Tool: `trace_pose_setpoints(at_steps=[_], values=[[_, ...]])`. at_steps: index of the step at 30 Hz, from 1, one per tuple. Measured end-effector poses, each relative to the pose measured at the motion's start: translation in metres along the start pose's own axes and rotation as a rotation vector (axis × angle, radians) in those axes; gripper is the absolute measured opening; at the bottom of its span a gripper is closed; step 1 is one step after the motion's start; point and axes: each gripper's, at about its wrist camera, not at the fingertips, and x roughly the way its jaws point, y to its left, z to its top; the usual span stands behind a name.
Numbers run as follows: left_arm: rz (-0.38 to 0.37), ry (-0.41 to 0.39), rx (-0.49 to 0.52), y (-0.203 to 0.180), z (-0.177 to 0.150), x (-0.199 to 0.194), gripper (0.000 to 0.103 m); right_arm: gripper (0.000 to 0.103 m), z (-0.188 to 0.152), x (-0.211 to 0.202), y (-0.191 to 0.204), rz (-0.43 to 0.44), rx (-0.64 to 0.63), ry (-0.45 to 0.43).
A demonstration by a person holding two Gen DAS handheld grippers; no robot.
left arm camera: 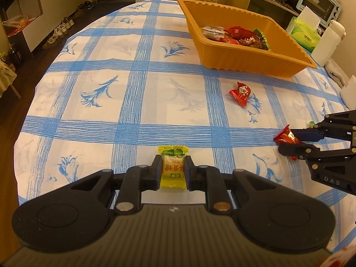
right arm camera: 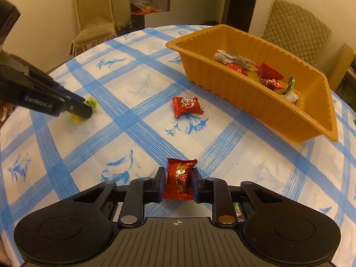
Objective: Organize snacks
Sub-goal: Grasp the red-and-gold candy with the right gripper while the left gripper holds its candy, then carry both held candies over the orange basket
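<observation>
Blue-checked tablecloth (left arm camera: 142,102), orange tray (left arm camera: 224,53), red candy (left arm camera: 241,92), seemingly foil.

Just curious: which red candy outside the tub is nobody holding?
The red candy lying loose on the tablecloth beside the orange tub; the other red candy sits clamped in the right gripper.

Tablecloth (right arm camera: 138,120): open mid-table; loose red candy (right arm camera: 186,109) lies before orange tray (right arm camera: 255,102) at far edge.

Matt black plastic on the left gripper (left arm camera: 172,169), clamped on a glossy yellow candy wrapper (left arm camera: 173,166). Same matt plastic on the right gripper (right arm camera: 178,183), pinching a shiny red foil candy (right arm camera: 178,181). Ribbed, smooth orange plastic tray (right arm camera: 233,93). Soft printed cloth tablecloth (left arm camera: 133,102). Quilted fabric chair cover (right arm camera: 296,37).
</observation>
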Motion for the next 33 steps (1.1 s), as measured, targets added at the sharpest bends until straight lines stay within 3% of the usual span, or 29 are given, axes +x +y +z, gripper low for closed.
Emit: trace_pose_setpoints(at_steps=[19,33], values=[[0.007,-0.007,0.023,0.001,0.009,-0.008,0.018,0.021,0.005,-0.023,-0.007,-0.005,0.249,-0.034],[-0.036,-0.068,0.066,-0.015,0.034,-0.031,0.018,0.021,0.015,-0.057,-0.028,-0.037,0.374,-0.106]])
